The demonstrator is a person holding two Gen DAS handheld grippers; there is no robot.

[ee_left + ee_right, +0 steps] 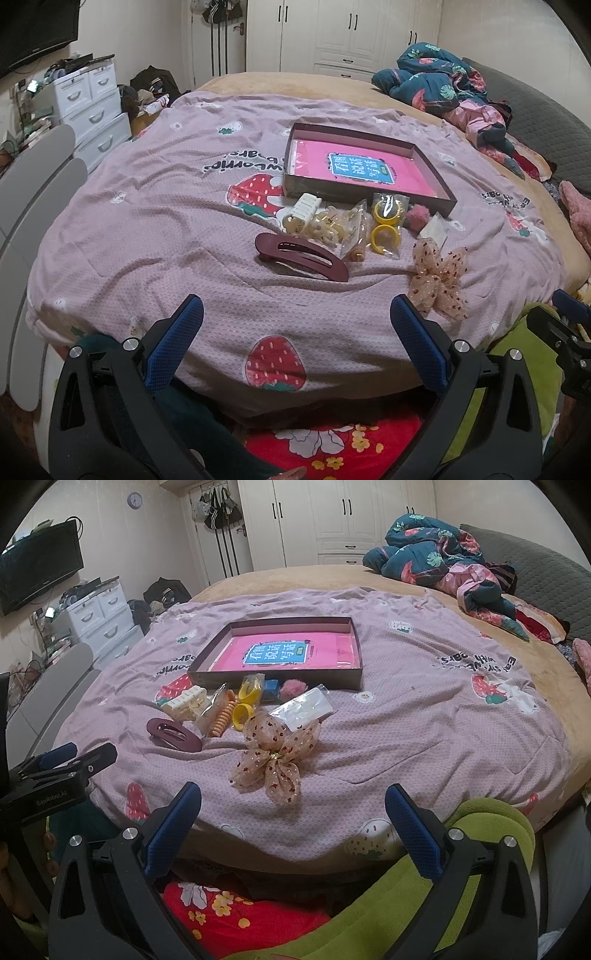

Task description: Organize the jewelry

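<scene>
both grippers – left gripper, right gripper – gape empty; only right view shows the blue block.

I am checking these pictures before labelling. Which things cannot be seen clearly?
- Blue item, right wrist view: mostly hidden behind the yellow rings' bag.
- Contents of the clear packet, both views: too small and glary.
- Box, near inner corner: hidden by its own wall.
</scene>
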